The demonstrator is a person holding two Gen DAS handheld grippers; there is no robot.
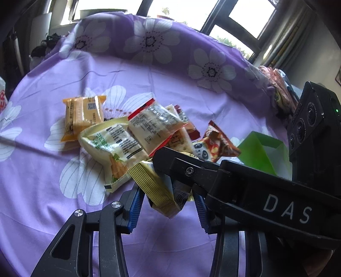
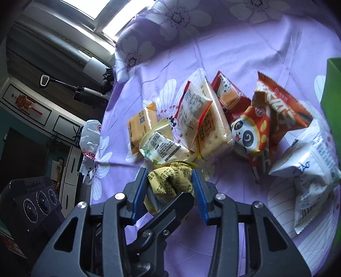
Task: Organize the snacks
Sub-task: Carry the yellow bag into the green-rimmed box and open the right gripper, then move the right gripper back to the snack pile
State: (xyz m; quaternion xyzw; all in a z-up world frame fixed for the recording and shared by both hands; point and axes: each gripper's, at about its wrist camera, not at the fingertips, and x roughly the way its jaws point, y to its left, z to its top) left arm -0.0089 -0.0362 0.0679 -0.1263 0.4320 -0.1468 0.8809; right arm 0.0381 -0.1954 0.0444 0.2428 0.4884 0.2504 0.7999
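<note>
Purple floral cloth (image 2: pixel 234 42); both hand-held grippers (image 2: pixel 170 187) (image 1: pixel 168 204) clamp yellow packet (image 2: pixel 170 181); green bag's (image 1: pixel 262 153) contents unseen.

I see bright windows (image 1: pixel 238 15) with dark frames, a purple flower sheet (image 1: pixel 149 70), a grey wall (image 2: pixel 27 100), a dark door (image 2: pixel 23 162)

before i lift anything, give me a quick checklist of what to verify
1. Right gripper grip on the yellow packet: ok, both pads press its sides.
2. Left gripper grip on the same packet: cannot tell; the packet sits between its pads, but contact is unclear.
3. Grippers clear of each other: not ok; their fingers cross around the packet in both views.
4. Green container ready: ok, its top is open.
5. Green-and-white packet clear of the lift: cannot tell; it lies right next to the yellow packet.
</note>
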